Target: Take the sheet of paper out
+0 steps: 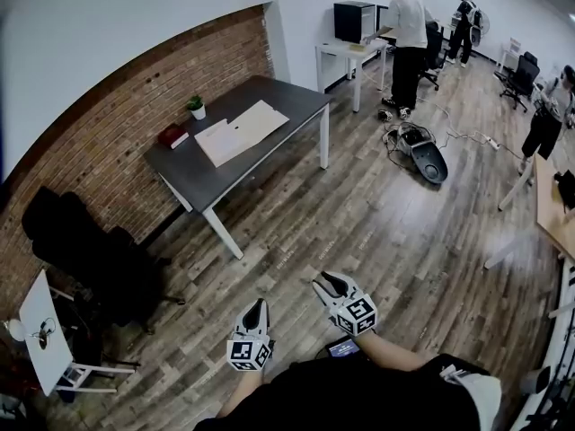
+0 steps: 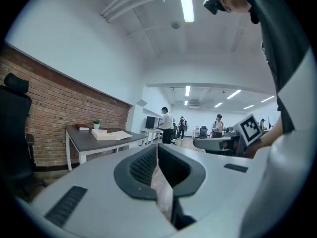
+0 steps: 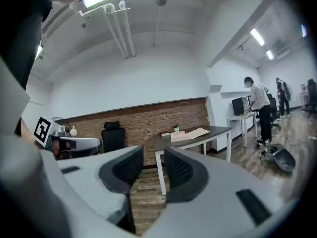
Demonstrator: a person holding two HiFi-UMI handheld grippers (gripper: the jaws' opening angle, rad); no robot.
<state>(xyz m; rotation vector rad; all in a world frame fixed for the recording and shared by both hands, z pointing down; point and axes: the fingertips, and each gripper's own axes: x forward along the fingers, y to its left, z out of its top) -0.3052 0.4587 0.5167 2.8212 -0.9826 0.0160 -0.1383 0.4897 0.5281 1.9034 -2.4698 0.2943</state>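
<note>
A dark table [image 1: 269,92] stands against the brick wall, well ahead of me. On it lie a tan folder [image 1: 259,121] and a white sheet [image 1: 214,138] beside it. Both grippers hover low over the wooden floor close to my body, far from the table. My left gripper [image 1: 256,306] has its jaw tips together with nothing in them [image 2: 157,150]. My right gripper [image 1: 330,282] stands open and empty [image 3: 148,160], pointing toward the table [image 3: 198,134] and the papers [image 3: 190,133]. The left gripper view shows the same table [image 2: 94,142] at the left.
A red book [image 1: 172,136] and a small potted plant [image 1: 196,107] sit at the table's wall end. Black office chairs [image 1: 85,245] and a white side table [image 1: 40,330] stand at the left. A grey machine [image 1: 429,160] with cables lies on the floor. People stand at the back.
</note>
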